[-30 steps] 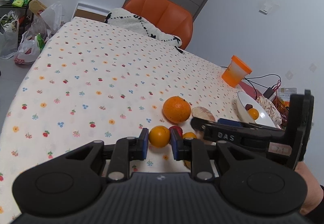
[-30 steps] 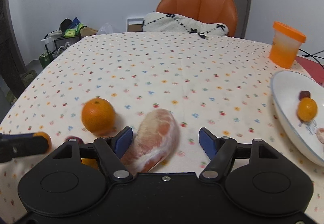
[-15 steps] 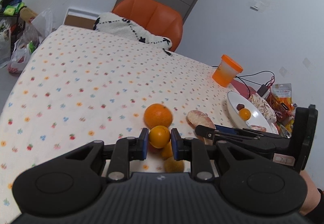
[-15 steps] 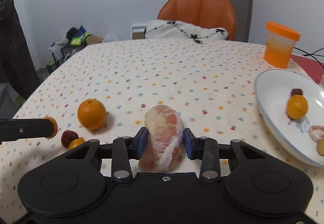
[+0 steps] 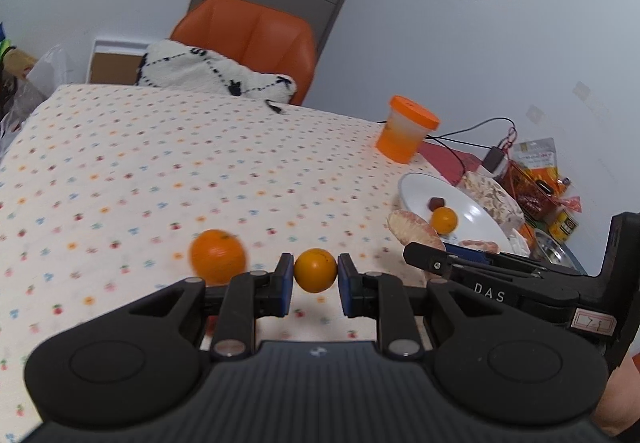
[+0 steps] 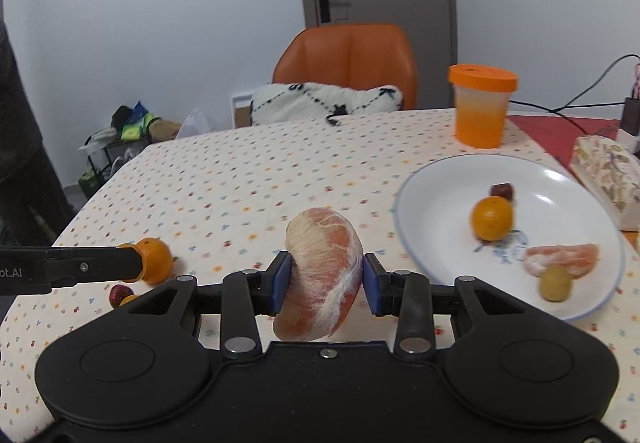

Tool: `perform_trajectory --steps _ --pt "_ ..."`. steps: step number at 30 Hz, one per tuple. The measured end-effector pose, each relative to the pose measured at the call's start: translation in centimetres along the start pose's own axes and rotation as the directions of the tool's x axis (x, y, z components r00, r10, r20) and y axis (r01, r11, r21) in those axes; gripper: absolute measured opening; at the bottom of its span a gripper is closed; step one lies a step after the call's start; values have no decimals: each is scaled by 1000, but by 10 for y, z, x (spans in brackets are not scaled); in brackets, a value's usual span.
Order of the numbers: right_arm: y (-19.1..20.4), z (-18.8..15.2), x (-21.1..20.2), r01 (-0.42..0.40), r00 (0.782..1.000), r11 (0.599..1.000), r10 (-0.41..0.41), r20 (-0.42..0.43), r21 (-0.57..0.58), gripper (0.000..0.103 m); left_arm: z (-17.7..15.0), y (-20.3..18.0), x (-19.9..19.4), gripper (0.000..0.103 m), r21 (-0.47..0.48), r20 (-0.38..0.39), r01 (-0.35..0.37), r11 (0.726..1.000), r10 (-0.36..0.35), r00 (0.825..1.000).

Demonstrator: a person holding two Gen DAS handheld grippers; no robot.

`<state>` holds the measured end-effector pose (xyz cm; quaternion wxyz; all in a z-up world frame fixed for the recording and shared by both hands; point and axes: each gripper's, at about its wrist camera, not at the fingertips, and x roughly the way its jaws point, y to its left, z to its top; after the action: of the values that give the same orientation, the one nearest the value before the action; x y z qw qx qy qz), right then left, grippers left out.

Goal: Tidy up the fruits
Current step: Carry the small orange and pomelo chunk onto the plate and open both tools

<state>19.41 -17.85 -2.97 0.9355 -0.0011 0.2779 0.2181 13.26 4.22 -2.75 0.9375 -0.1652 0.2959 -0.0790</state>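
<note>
Right wrist view: peeled grapefruit piece [image 6: 322,271], clamped between the right gripper [image 6: 323,279] pads, held above the tablecloth [image 6: 248,179]. White plate [image 6: 560,179] at 2 o'clock holds a small orange [image 6: 492,218], a date, a segment, a green fruit. Left wrist view: left gripper [image 5: 314,277] pinches a small tangerine [image 5: 315,270]; large orange [image 5: 218,256] on the cloth at 9 o'clock; orange-lidded cup [image 5: 406,135] at 1 o'clock.

Each gripper, the left gripper [image 5: 315,277] and the right gripper [image 6: 325,283], is built of matte black plastic with blue finger pads [image 5: 285,283], silver pivot screws and a ribbed body; white "DAS" lettering is printed on one.
</note>
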Motion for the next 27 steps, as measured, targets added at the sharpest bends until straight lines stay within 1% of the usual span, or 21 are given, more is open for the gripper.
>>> perform_trajectory --steps 9,17,27 --pt "-40 -2 -22 52 998 996 -55 40 79 36 3 -39 16 22 44 -9 40 998 -40 999" --pt "-67 -4 -35 99 992 989 -107 69 112 36 7 -73 32 22 97 -26 83 992 -81 996" --pt "-98 -2 -43 118 986 981 -134 99 154 36 18 -101 55 22 135 -41 86 987 -81 996"
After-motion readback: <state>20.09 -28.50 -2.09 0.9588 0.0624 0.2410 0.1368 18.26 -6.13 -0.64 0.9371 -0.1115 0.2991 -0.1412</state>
